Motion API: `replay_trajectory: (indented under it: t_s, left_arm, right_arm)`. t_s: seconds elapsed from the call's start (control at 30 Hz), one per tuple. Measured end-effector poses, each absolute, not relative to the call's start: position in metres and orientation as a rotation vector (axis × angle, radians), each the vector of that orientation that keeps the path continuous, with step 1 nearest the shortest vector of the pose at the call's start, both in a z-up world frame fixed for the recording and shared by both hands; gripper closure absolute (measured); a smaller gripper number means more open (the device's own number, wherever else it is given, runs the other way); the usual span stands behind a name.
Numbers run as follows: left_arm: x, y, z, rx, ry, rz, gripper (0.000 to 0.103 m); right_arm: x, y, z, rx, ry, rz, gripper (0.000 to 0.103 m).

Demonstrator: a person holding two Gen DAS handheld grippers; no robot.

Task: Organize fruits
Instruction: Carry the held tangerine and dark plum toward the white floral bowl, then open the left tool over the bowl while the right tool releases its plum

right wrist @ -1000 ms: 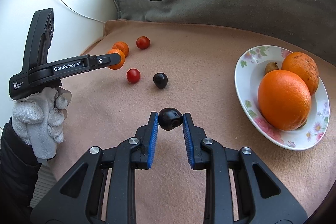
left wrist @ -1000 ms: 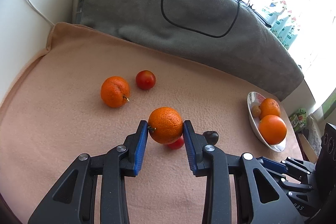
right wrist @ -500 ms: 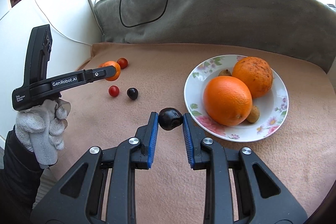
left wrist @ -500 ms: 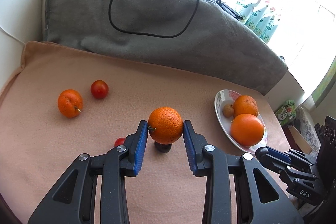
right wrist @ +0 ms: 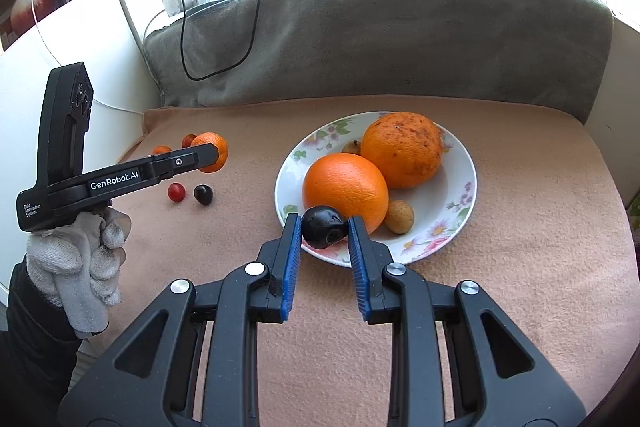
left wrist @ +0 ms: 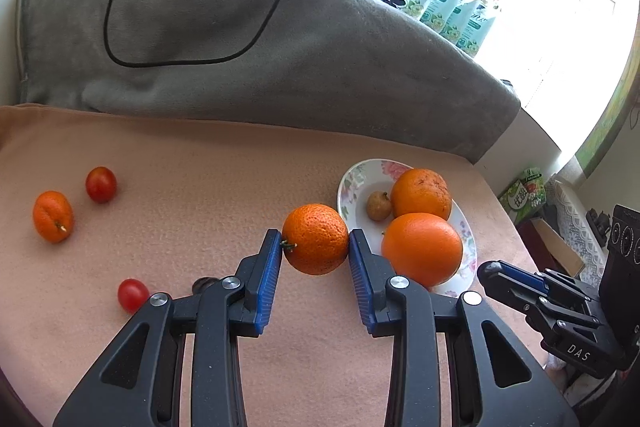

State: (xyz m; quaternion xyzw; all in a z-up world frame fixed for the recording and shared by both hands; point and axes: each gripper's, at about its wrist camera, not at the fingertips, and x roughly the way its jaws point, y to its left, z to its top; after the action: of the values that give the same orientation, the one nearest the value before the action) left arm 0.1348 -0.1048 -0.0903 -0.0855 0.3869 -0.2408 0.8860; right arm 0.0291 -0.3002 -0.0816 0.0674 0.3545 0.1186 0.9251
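Here the plate [right wrist: 460, 223] holds two oranges [right wrist: 346, 187]; grippers clamp a mandarin [left wrist: 315, 239] and a plum [right wrist: 323, 227].

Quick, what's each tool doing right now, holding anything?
Left tool: shut on a small orange.
Right tool: shut on a dark fruit.

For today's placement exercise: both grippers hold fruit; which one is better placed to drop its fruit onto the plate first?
Right. The right gripper holds the dark fruit over the plate rim; the left gripper's mandarin looks farther away.
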Motion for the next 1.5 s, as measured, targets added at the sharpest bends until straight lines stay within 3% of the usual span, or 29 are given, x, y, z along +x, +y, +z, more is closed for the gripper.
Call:
replay_trajectory:
  t_s: [1.5]
  left_arm:
    - [0.160, -0.184, -0.089, -0.070, 0.817, -0.615, 0.070]
  right_arm:
    - [0.065, -0.350, -0.101, 0.199, 0.757, 0.178, 0.078]
